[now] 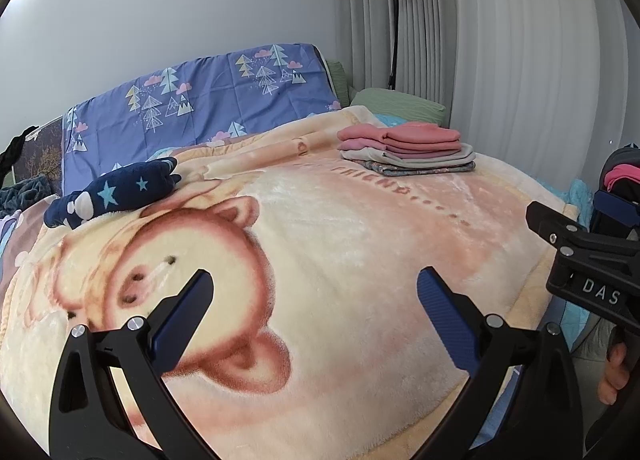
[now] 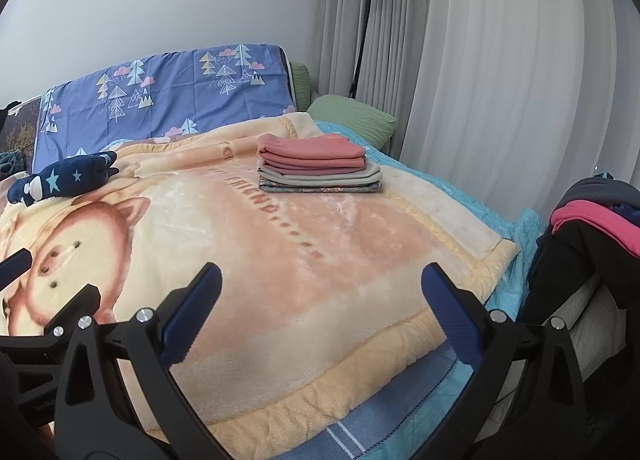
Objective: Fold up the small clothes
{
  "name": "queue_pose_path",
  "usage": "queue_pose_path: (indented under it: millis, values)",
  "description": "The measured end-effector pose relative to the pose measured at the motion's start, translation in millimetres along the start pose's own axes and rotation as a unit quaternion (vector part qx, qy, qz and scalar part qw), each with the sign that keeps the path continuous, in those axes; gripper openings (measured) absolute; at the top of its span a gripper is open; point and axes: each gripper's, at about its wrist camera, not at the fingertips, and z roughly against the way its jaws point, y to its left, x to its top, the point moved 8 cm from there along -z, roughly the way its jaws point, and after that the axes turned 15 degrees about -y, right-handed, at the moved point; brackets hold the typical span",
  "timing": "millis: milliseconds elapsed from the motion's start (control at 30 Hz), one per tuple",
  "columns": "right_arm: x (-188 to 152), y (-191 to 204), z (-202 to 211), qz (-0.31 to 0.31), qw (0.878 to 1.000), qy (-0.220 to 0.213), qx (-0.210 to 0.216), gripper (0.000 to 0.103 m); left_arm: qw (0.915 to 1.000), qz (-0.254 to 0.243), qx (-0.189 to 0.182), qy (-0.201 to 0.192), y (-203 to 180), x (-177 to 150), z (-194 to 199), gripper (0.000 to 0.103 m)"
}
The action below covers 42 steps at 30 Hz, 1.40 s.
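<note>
Presently: left black two-finger gripper (image 1: pixel 314 314) and right black two-finger gripper (image 2: pixel 322 306), fingers spread, empty; right's body lettered "DAS". Cream plush bear-print blanket (image 2: pixel 320 260) reads "FRIEND....."; folded pink-and-grey clothes stack (image 2: pixel 318 168) far right.

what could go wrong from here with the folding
1. The unfolded clothes heap sits off the bed's right edge; dragging a piece over could snag it or pull others down.
2. The folded stack lies on a soft plush blanket; tugging the blanket nearby might topple it.
3. Both the left gripper and right gripper are open and empty, and close together, so they might collide.
</note>
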Motion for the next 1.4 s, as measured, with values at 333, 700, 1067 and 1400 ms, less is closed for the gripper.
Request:
queue_pose_path:
  millis: [333, 700, 1067, 1400]
  values:
    - [-1.0, 0.6, -1.4, -0.001, 1.0, 0.001, 0.002, 0.101, 1.0, 0.0, -0.003, 0.004, -1.9, -3.4, 0.0, 0.102]
    - [-4.0, -1.4, -3.8, -0.005, 1.0, 0.004, -0.001, 0.101, 1.0, -0.001, -0.003, 0.005, -2.4, -4.1, 0.0, 0.102]
    - [-6.5, -0.6, -5.8, -0.01, 1.0, 0.008, 0.002, 0.101, 1.0, -0.001, -0.002, 0.008, -2.3, -8.7, 0.5, 0.102]
    - [-7.1, 0.8, -10.0, -0.008, 1.0, 0.01, -0.001, 0.101, 0.9998, 0.007, -0.003, 0.016, 2.6, -12.8, -2.6, 0.102]
